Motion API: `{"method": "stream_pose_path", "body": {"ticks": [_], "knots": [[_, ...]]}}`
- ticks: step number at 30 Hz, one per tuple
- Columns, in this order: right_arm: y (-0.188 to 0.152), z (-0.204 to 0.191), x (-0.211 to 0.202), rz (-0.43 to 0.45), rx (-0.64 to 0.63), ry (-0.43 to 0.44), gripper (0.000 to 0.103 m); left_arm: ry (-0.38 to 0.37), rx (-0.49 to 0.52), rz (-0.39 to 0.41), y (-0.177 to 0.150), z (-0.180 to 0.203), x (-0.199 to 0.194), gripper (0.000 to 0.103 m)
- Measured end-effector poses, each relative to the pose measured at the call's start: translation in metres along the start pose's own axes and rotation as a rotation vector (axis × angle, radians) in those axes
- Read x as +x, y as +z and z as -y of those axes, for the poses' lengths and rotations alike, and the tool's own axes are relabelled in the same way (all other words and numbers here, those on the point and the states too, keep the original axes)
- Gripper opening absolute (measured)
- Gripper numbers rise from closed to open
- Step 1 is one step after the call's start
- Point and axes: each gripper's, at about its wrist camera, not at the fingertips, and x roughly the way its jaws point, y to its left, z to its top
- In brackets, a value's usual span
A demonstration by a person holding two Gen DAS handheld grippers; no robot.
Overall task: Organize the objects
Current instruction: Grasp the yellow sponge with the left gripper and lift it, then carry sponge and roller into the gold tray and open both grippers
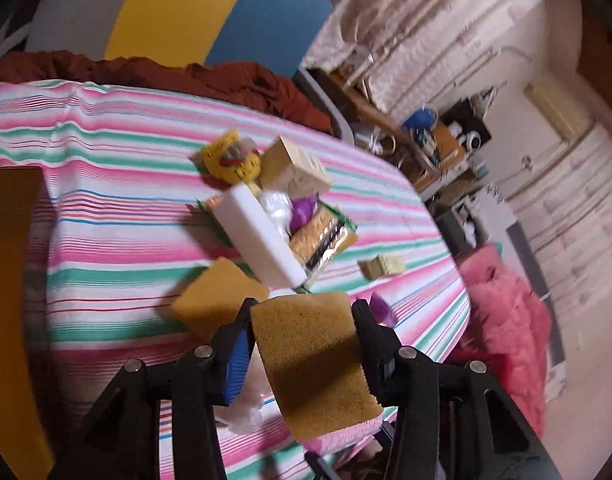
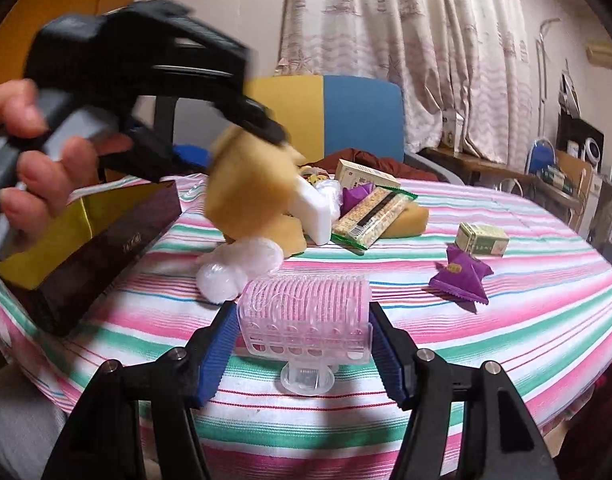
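Note:
My left gripper [image 1: 302, 306] is shut on a yellow-brown sponge [image 1: 314, 360] and holds it above the striped tablecloth [image 1: 106, 216]; in the right wrist view the same gripper [image 2: 266, 136] and sponge [image 2: 246, 184] appear blurred over the pile. My right gripper [image 2: 304, 308] is shut on a pink hair roller [image 2: 306, 316] near the table's front edge. A pile holds a white foam block [image 1: 262, 236], a snack bar [image 1: 322, 240], a beige box [image 1: 294, 168] and a yellow item [image 1: 230, 156]. Another sponge [image 1: 218, 296] lies beside it.
An open dark box with gold lining [image 2: 90, 236] stands at the left. A small green box [image 2: 482, 240] and a purple packet [image 2: 462, 276] lie at the right. White bubble wrap [image 2: 238, 268] lies in front. A chair [image 2: 326, 116] with red cloth stands behind.

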Motion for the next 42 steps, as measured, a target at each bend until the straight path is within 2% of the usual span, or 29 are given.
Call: {"method": "stream_pose_path", "body": {"ticks": [3,9,12,17,21,27,31,34,37,39,41,42], "knots": [[0.006,0.008,-0.002,0.003,0.053,-0.003,0.064,0.009,-0.001,0.060,0.002,-0.010,-0.029,0.048],[0.020,0.014,-0.011,0.023,0.122,-0.011,0.064,0.110,0.023,0.162,-0.006,-0.039,-0.079,0.048],[0.028,0.011,-0.018,0.043,0.143,0.005,0.064,0.193,0.032,0.196,-0.017,-0.059,-0.099,0.048],[0.046,-0.008,-0.032,0.081,0.137,0.075,0.064,0.303,-0.024,0.205,-0.038,-0.104,-0.124,0.048],[0.060,-0.036,-0.038,0.101,0.109,0.166,0.064,0.376,-0.084,0.199,-0.055,-0.139,-0.141,0.048],[0.074,-0.076,-0.035,0.090,0.074,0.302,0.064,0.488,-0.138,0.184,-0.075,-0.176,-0.166,0.050],[0.080,-0.106,-0.028,0.067,0.043,0.377,0.064,0.592,-0.151,0.147,-0.084,-0.198,-0.179,0.051],[0.082,-0.131,-0.020,0.041,0.011,0.430,0.064,0.676,-0.149,0.131,-0.088,-0.212,-0.187,0.054],[0.083,-0.152,-0.012,0.004,-0.017,0.463,0.064,0.720,-0.158,0.136,-0.090,-0.223,-0.198,0.059],[0.084,-0.165,-0.006,-0.026,-0.024,0.497,0.064,0.721,-0.163,0.143,-0.091,-0.226,-0.206,0.070],[0.083,-0.175,0.000,-0.047,-0.027,0.522,0.064,0.702,-0.189,0.184,-0.092,-0.228,-0.218,0.077],[0.083,-0.181,0.002,-0.060,-0.030,0.538,0.064,0.687,-0.211,0.212,-0.093,-0.229,-0.227,0.083]]}}
